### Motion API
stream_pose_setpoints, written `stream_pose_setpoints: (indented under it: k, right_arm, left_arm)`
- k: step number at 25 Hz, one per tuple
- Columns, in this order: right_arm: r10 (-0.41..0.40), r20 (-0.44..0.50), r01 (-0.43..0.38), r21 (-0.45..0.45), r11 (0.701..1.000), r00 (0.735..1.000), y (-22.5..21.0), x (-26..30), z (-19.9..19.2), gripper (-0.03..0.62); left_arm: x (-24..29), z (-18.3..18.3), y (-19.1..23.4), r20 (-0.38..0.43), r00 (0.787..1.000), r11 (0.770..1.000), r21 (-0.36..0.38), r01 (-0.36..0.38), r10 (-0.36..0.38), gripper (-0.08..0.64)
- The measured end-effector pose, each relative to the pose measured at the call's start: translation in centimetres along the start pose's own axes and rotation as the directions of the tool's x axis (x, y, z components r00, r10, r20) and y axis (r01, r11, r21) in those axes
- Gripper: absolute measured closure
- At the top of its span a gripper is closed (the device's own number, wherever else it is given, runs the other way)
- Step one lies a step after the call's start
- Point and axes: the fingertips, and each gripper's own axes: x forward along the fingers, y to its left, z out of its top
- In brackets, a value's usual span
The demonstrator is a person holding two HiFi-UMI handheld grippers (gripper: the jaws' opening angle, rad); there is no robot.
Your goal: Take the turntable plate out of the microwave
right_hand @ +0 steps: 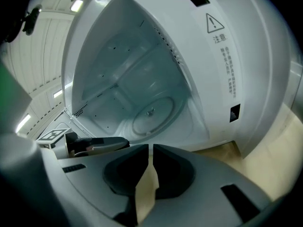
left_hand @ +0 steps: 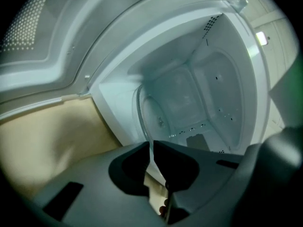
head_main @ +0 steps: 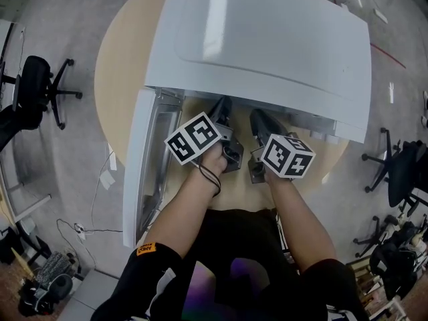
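The left gripper [left_hand: 151, 148] is closed to a thin slit on the near rim of the glass plate [left_hand: 157, 119]; the edge of the glass runs straight into the gap between its jaws. The rest of the plate lies ahead of it on the floor of the microwave [head_main: 267, 52], apparently not yet lifted. The right gripper [right_hand: 150, 150] is just beside the left at the oven's mouth, jaws together and holding nothing; only the table [head_main: 124, 59] shows through the slit.

Procedure, as judged from this position: keep the grip firm, raise the near rim only enough to free the plate from its centre hub, then draw it straight back and level. Glass held by one edge is likely to tip or slip — support it with the right gripper if it sags.

Obstructions: the lower lip of the opening sits directly below the jaws, and the open door [head_main: 144, 166] stands to the left of the left gripper. Office chairs [head_main: 37, 85] stand well apart on the floor.
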Motion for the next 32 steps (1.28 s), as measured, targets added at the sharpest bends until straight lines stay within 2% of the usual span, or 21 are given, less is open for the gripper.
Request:
stream_pose_setpoints:
  k: [4,7,10,13,18,22,29,32]
  right_arm:
    - [0.024,0.001,-0.024,0.038,0.999,1.0,-0.1,0.5,0.2,0.574]
    - [0.062,0.006,-0.063,0.1,0.993,0.998,0.0,0.9,0.3,0.574]
    - [0.107,0.013,-0.108,0.19,0.976,0.994,-0.1,1.3,0.1,0.506]
    - [0.119,0.021,-0.121,0.258,0.959,0.993,-0.5,1.5,0.0,0.503]
    - [0.162,0.091,-0.184,0.366,0.912,0.983,-0.1,2.3,0.8,0.503]
    - [0.201,0.158,-0.251,0.447,0.859,0.967,0.4,2.9,1.5,0.503]
    - [0.22,0.213,-0.299,0.492,0.818,0.952,0.5,3.2,2.0,0.505]
    - [0.234,0.227,-0.322,0.532,0.783,0.945,0.5,3.2,2.0,0.52]
  left_arm:
    - [0.0,0.1,-0.2,0.006,1.0,1.0,-0.002,0.003,-0.003,0.486]
    - [0.0,0.0,-0.2,0.005,1.0,1.0,-0.002,0.002,-0.002,0.488]
    - [0.0,-0.4,-0.5,-0.002,1.0,1.0,0.002,0.003,-0.003,0.492]
    - [0.1,-0.6,-0.8,-0.004,1.0,1.0,0.007,0.007,-0.007,0.492]
    - [-0.1,-0.2,-1.3,0.008,1.0,0.999,0.031,0.011,-0.011,0.492]
    - [-0.2,0.0,-1.2,0.01,1.0,0.999,0.044,0.01,-0.01,0.492]
    - [-0.4,0.4,-1.3,0.005,1.0,0.998,0.053,0.024,-0.025,0.492]
    - [-0.4,0.7,-2.0,0.003,0.998,0.994,0.085,0.066,-0.066,0.514]
